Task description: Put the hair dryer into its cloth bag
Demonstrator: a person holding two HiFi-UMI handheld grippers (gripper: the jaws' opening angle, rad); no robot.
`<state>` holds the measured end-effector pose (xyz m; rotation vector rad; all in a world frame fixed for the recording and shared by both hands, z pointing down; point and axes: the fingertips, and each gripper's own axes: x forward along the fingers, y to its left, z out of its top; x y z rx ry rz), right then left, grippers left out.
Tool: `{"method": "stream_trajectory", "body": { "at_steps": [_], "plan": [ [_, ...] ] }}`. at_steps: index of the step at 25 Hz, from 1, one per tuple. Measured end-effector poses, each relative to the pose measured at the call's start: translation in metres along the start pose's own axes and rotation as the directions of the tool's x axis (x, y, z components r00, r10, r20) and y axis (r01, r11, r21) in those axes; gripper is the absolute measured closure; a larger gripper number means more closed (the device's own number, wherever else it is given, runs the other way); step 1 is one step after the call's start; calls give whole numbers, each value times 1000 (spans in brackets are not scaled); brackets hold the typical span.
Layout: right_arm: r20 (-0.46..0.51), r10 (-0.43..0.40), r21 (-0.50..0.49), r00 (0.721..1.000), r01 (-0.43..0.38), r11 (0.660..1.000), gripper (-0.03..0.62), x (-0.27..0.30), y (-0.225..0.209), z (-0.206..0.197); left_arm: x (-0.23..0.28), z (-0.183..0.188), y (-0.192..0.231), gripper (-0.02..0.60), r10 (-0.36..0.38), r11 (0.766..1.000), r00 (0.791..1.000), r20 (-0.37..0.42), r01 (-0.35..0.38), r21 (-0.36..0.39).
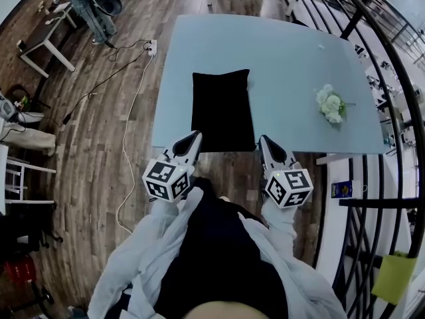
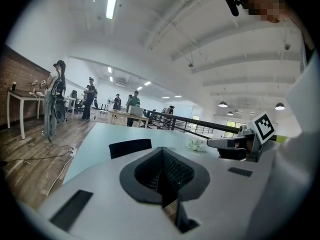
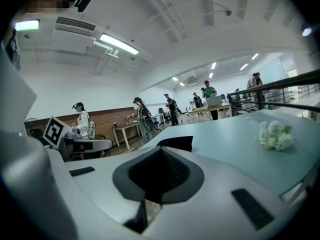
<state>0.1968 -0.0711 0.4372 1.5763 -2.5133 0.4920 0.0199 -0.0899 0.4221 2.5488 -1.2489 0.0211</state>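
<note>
Wooden floor (image 1: 99, 131) is seen around a pale blue worktop (image 1: 285, 58), and a dark railing (image 1: 392, 52) runs along the right side. A white cable (image 1: 126, 151) is laid across the floor on the left. A black cloth bag (image 1: 222, 108) is laid flat on the worktop, with its near end at the edge closest to the person. A small bunch of white flowers (image 1: 330, 104) is set well apart from it, toward the right.

2 tools are held low at that near edge. The left hand-held gripper (image 1: 194, 138) is seen just beside the bag's near left corner, and the right hand-held gripper (image 1: 264, 140) just beside its near right corner. Whether the bag is touched cannot be told. Both pairs of jaws are pressed together, and nothing is held between them. Far back in the room, people are seen standing by tables.
</note>
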Motion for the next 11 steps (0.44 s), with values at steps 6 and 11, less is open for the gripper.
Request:
{"method": "stream_trajectory", "body": {
  "at_steps": [6,11],
  "plan": [
    [-6,-3,-7,1000,3,1000,586,-1,1,-4,0,-4,-3,566,-13,1000,1000,-5,13,4],
    [-12,-8,-5,1000,8,1000,586,1,1,-8,2,-7,-1,566,-6,1000,1000,-6,6,12]
  ]
}}
